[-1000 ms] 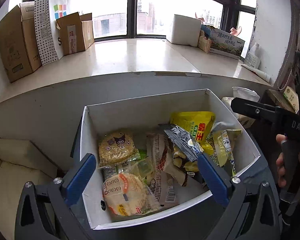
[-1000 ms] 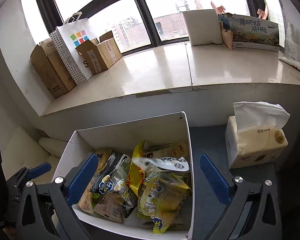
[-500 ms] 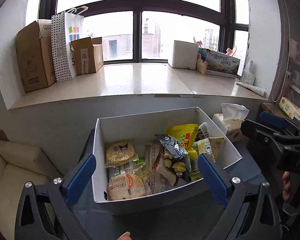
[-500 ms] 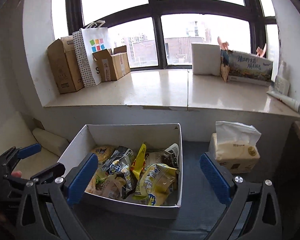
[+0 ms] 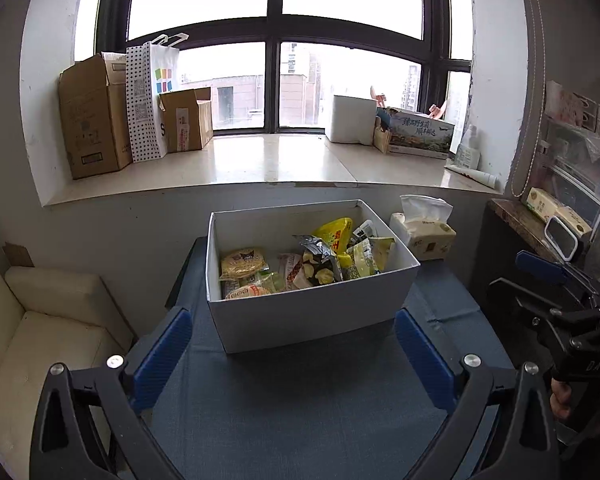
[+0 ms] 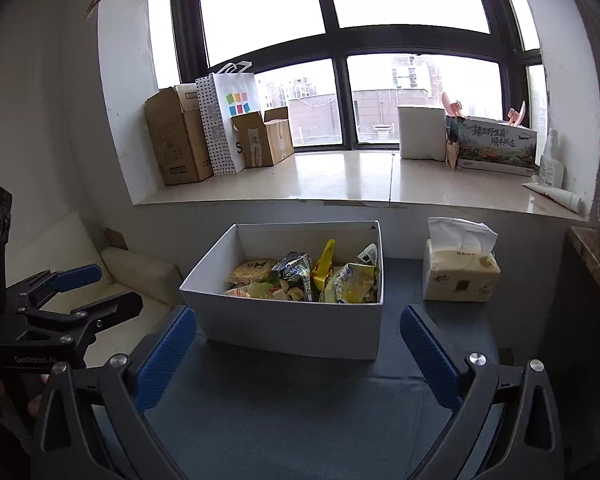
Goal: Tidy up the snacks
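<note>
A white box (image 5: 312, 312) stands on a blue-grey table (image 5: 300, 408) and holds several snack packets, among them a yellow bag (image 5: 336, 234) and a round cracker pack (image 5: 242, 262). The box also shows in the right wrist view (image 6: 292, 326). My left gripper (image 5: 292, 356) is open and empty, held back from the box's near wall. My right gripper (image 6: 296, 350) is open and empty, also short of the box. Each gripper shows at the edge of the other's view: the right one (image 5: 540, 280) and the left one (image 6: 84, 292).
A tissue pack (image 6: 460, 276) stands on the table right of the box. A cream sofa (image 5: 40, 340) is at the left. The window sill (image 5: 280, 160) behind carries cardboard boxes (image 5: 96, 116), a paper bag and cartons. A wooden shelf (image 5: 516, 216) is at the right.
Both grippers have pulled back and up from over the box, so it now looks smaller and farther. Both stay open and empty. The snacks have not moved.
</note>
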### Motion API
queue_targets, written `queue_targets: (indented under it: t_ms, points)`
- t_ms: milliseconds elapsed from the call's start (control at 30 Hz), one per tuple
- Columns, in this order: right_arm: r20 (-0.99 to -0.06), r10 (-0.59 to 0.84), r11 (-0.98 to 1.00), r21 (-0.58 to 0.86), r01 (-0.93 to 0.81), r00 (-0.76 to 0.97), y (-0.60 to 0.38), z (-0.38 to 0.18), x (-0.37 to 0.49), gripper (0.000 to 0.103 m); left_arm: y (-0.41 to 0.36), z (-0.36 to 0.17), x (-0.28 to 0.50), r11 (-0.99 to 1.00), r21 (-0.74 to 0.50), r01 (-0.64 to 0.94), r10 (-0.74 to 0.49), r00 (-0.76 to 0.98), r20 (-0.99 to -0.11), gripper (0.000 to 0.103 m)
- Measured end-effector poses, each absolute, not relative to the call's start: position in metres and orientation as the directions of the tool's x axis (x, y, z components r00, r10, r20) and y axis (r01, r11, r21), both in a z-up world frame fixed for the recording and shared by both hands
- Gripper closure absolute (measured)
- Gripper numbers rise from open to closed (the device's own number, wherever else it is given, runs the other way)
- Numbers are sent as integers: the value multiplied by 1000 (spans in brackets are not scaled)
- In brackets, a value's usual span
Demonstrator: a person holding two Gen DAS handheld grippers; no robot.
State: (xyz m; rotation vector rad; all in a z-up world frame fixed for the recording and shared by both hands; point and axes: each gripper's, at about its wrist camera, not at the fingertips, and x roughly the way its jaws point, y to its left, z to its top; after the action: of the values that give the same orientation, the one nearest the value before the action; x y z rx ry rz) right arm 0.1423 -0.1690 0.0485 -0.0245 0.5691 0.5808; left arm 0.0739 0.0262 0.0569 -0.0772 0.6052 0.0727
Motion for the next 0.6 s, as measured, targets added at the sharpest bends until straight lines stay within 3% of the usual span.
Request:
queue_targets:
  t_ms: [167,600]
  points:
    - [-536,544,828,217,-517,646,-182,34,110,0,15,51,50,995,-51,-84,39,813,-580,0]
    - [-539,516,836,146,-529,666,-174,45,85,0,9,48,41,996,-63,-57,8,804,-595,0]
